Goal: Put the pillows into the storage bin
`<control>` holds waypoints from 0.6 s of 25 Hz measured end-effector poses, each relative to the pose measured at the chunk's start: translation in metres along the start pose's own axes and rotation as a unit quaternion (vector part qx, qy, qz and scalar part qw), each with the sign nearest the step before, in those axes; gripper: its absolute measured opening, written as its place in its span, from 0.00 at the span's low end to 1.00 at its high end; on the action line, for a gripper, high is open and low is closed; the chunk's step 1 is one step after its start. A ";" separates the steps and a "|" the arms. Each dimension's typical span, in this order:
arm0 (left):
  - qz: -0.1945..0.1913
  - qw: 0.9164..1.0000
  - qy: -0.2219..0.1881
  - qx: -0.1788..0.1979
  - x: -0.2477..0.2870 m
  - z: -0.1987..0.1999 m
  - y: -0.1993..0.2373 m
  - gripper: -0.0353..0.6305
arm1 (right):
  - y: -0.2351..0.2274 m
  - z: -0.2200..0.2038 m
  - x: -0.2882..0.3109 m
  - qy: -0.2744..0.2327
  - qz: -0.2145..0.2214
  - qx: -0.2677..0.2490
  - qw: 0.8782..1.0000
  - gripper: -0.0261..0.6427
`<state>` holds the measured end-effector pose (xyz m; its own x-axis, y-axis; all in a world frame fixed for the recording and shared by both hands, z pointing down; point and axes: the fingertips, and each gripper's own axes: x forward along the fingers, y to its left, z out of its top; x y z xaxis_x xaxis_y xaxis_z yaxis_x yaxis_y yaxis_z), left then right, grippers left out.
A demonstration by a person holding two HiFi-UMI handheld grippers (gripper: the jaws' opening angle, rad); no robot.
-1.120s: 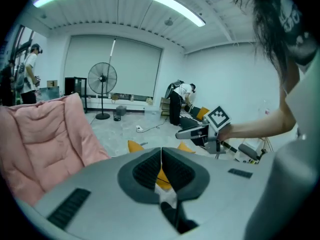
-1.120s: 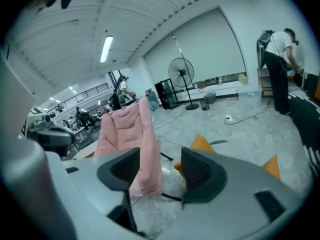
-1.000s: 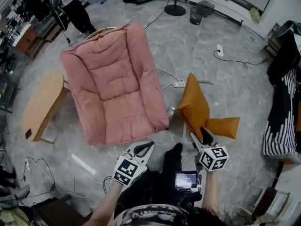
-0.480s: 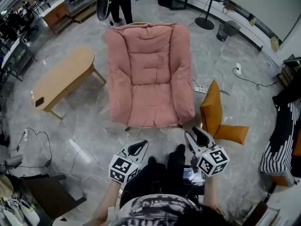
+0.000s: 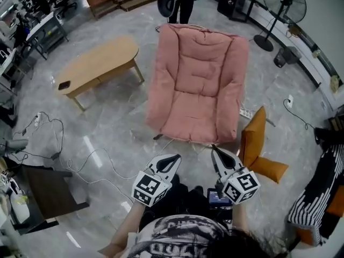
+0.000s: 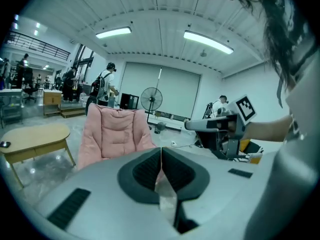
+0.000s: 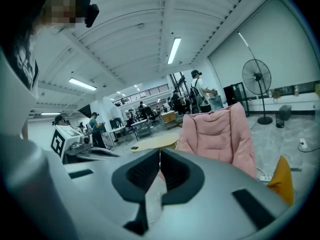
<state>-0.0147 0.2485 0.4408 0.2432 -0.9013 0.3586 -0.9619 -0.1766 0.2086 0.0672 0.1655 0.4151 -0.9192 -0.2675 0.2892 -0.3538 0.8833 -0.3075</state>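
While both hang empty close in front of us, the left hand-held gripper point(image 5: 174, 158) has its jaws together, and the right hand-held gripper point(image 5: 216, 152) has just been closing its jaws on nothing. Just beyond the right one, two orange cushions sit on the floor point(image 5: 123, 128) — the flat pillow point(image 5: 269, 169) and the propped pillow point(image 5: 253, 137), which stands on edge beside the pink armchair point(image 5: 201, 79). We judge them light, soft and squashy — a pinch on a corner or seam should hold. No storage bin shows.

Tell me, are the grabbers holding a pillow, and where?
No, nothing is held. The left gripper is shut and empty; the right gripper has just closed its jaws with nothing between them.
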 end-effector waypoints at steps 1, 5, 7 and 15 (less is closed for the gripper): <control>0.006 1.000 -0.001 0.001 -0.002 0.000 -0.002 0.07 | 0.003 -0.001 0.000 0.004 0.009 -0.004 1.000 0.04; 0.034 0.999 -0.014 -0.004 -0.009 0.006 -0.015 0.07 | 0.011 -0.005 -0.007 0.016 0.044 -0.023 0.999 0.04; 0.049 0.999 -0.021 -0.008 -0.011 0.008 -0.023 0.07 | 0.012 -0.007 -0.013 0.019 0.059 -0.027 0.998 0.04; 0.090 0.995 -0.032 -0.013 -0.010 0.006 -0.073 0.07 | 0.011 -0.015 -0.051 0.022 0.105 -0.057 0.993 0.04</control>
<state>0.0526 0.2685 0.4161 0.0589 -0.9410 0.3333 -0.9852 -0.0010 0.1712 0.1122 0.1950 0.4107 -0.9615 -0.0583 0.2687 -0.1310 0.9563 -0.2614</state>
